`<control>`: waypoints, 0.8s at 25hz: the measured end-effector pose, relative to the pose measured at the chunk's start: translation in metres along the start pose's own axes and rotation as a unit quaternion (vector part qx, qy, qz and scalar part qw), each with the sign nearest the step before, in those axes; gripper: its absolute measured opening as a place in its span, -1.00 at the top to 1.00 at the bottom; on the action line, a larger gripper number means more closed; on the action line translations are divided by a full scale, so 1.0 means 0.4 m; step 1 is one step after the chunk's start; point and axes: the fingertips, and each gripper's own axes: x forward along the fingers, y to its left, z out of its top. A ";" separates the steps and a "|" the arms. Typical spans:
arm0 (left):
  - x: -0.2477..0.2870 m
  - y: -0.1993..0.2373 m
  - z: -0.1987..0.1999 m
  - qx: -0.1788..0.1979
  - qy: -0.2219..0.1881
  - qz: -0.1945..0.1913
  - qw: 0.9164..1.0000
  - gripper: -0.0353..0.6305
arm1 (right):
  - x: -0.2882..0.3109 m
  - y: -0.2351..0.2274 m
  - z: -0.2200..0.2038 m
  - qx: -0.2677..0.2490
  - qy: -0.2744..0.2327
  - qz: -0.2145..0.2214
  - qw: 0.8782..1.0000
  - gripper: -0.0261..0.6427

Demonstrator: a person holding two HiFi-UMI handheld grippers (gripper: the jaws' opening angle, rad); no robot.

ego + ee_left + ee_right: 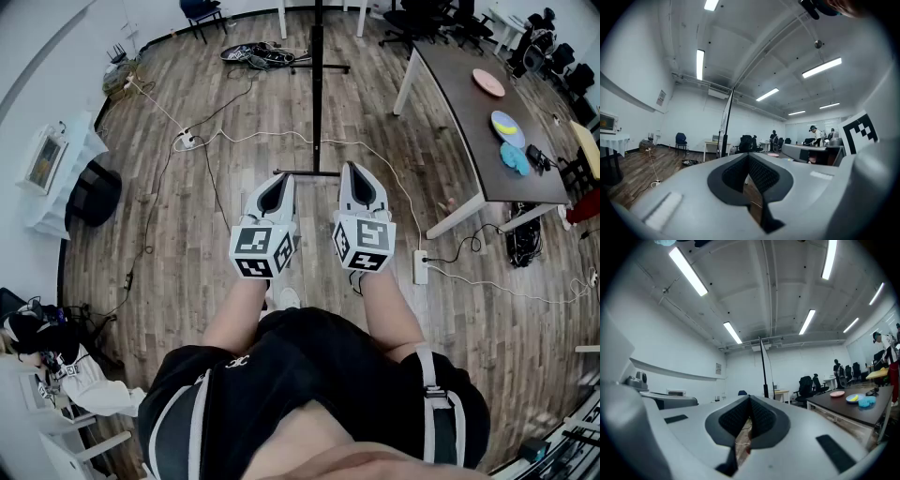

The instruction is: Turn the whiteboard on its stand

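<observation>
my left claw (281, 184) and right claw (357, 178) both closed and empty, tall dark-framed whiteboard on its stand (317, 103) far ahead, upright, edge-on to me, writing face hidden

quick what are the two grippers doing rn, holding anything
Grey left gripper: closed, jaws together, holding nothing.
Grey right gripper: closed, jaws together, holding nothing.

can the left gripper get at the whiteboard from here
Probably, after a step forward. The whiteboard stands edge-on straight ahead, apart from the left gripper, with only wood floor and a thin white cable near its base. Its jaws are shut with nothing between them, so they would have to open first.
</observation>
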 end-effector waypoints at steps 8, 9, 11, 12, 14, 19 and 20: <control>-0.007 0.000 0.006 0.013 -0.001 0.005 1.000 0.88 | -0.006 0.010 -0.002 0.004 -0.002 0.008 1.000 0.91; -0.006 0.001 0.003 0.012 0.000 0.006 1.000 0.88 | -0.006 0.012 -0.003 0.010 -0.003 0.011 1.000 0.91; -0.002 0.009 -0.005 0.011 0.004 0.007 1.000 0.88 | -0.001 0.015 -0.006 0.018 -0.003 0.016 1.000 0.91; 0.001 0.015 -0.009 0.010 0.006 0.007 1.000 0.88 | 0.004 0.017 -0.008 0.021 -0.003 0.016 1.000 0.91; 0.007 0.030 -0.016 0.009 0.010 0.007 1.000 0.88 | 0.017 0.021 -0.012 0.024 -0.005 0.013 1.000 0.90; 0.033 0.089 -0.014 0.007 0.010 0.005 1.000 0.88 | 0.074 0.046 -0.017 0.023 -0.004 0.009 1.000 0.90; 0.041 0.104 -0.012 0.005 0.009 0.004 1.000 0.88 | 0.088 0.052 -0.018 0.021 -0.004 0.007 1.000 0.90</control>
